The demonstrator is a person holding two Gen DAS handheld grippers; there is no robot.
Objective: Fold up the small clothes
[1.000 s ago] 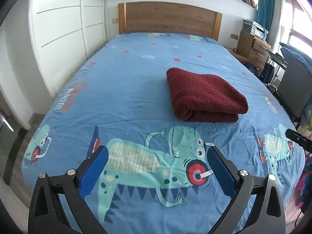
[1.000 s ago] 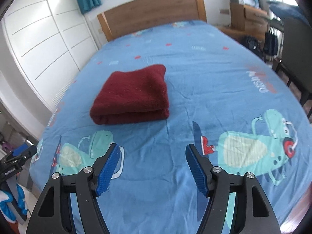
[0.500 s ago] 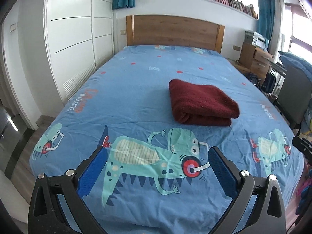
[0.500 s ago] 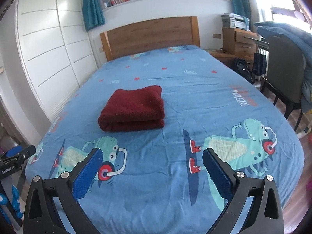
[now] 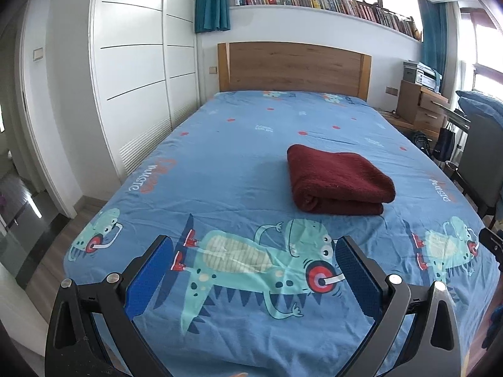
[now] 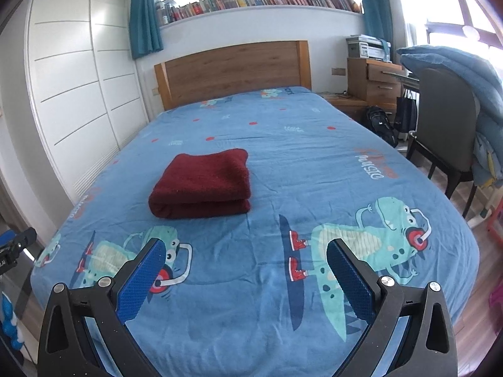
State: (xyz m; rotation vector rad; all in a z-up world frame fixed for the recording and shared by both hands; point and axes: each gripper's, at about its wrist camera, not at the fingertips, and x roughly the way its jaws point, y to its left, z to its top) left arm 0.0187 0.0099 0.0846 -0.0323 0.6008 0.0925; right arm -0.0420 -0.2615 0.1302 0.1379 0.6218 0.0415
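Left wrist view: I see the cloth (image 5: 338, 183), dark red and folded into a thick rectangle, lying flat on the bed (image 5: 239, 163). Its rolled fold edge faces the foot of the bed. It sits toward the middle of the bed, nearer the foot than the headboard (image 5: 294, 67).

In the right wrist view the cloth (image 6: 202, 183) lies on the wardrobe side of the bed (image 6: 314, 163), its layered edge toward me.

My left gripper (image 5: 256, 270) hangs over the foot of the bed, well apart from the cloth. Its blue pads (image 5: 151, 279) are spread wide with nothing between them.

My right gripper (image 6: 246, 273) is likewise over the foot of the bed, well short of the cloth, fingers wide apart and empty.

Dinosaur prints (image 5: 261, 270) cover the sheet at the foot of the bed. A white wardrobe (image 5: 138, 78) stands along one side of the bed. A row of books (image 6: 251, 0) runs above the headboard (image 6: 232, 69). A chair (image 6: 446, 132) draped with a blue quilt (image 6: 465, 75) stands on the other side of the bed.
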